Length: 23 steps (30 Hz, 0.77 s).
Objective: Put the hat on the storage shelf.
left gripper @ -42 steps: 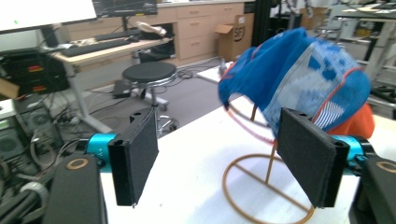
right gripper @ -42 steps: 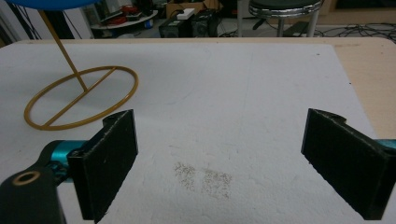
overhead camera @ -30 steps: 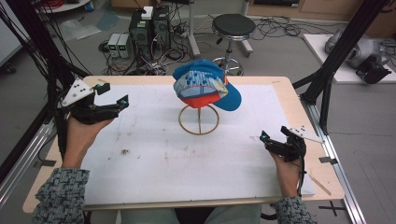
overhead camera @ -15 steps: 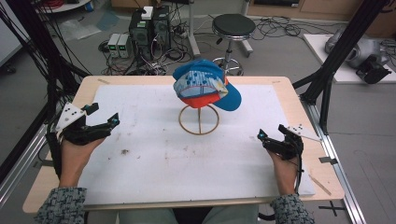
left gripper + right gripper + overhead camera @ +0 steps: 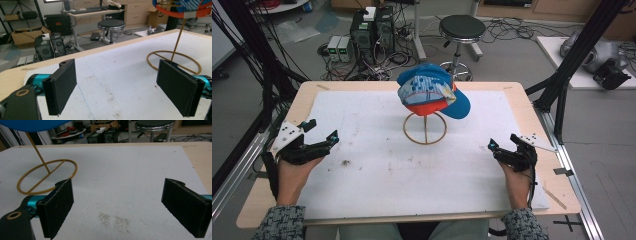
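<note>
Nearest me, my left gripper (image 5: 318, 144) sits close to the surface's (image 5: 362, 200) left edge, fingers (image 5: 61, 86) spread wide with nothing between them. My right gripper (image 5: 502, 150) is near the right edge, also wide and empty; its view looks across bare white mat, with a faint speckled smudge (image 5: 113, 220) just ahead of it.

Further out, toward the middle of the surface, there's the stand (image 5: 425, 129), a thin gold wire ring with a slim post rising from it. Perched on top is the cap (image 5: 432, 92), blue with an orange band and a printed front, brim angled toward the right edge, well apart from both grippers.

I'd judge the cap light and soft, its crown likely to crumple under a pinch. The stiffer brim looks the safest hold. That stand seems spindly and could tip if I drag sideways, so lifting straight up feels wiser.
</note>
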### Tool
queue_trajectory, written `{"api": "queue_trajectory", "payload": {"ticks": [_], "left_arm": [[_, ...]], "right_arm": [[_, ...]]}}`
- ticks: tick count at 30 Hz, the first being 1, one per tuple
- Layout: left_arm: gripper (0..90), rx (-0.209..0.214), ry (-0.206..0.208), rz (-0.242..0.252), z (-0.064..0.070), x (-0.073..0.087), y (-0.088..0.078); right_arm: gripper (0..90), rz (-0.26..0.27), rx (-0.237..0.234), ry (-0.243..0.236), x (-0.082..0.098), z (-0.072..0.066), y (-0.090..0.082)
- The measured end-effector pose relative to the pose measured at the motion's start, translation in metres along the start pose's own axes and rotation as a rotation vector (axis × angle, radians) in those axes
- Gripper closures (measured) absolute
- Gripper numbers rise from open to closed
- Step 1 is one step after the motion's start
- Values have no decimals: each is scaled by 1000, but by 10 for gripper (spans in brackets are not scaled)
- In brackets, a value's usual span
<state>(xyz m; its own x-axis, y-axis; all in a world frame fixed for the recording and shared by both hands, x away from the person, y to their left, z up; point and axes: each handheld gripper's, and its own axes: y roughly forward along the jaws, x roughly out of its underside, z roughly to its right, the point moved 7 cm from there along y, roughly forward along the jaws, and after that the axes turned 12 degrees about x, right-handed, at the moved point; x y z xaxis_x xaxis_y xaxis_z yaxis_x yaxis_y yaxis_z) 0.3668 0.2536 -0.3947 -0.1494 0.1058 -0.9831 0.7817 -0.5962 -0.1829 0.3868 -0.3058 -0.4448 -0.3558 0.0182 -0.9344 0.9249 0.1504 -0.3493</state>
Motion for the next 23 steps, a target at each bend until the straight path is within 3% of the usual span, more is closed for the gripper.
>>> {"api": "queue_trajectory", "payload": {"ticks": [5,23], "left_arm": [[167,-6,-11,-30,-1,12,1],[166,6,-35,-50,-3,30,5]], "right_arm": [[97,1,0,-3,0,0,0],[97,-1,2,-10,1,0,0]]}}
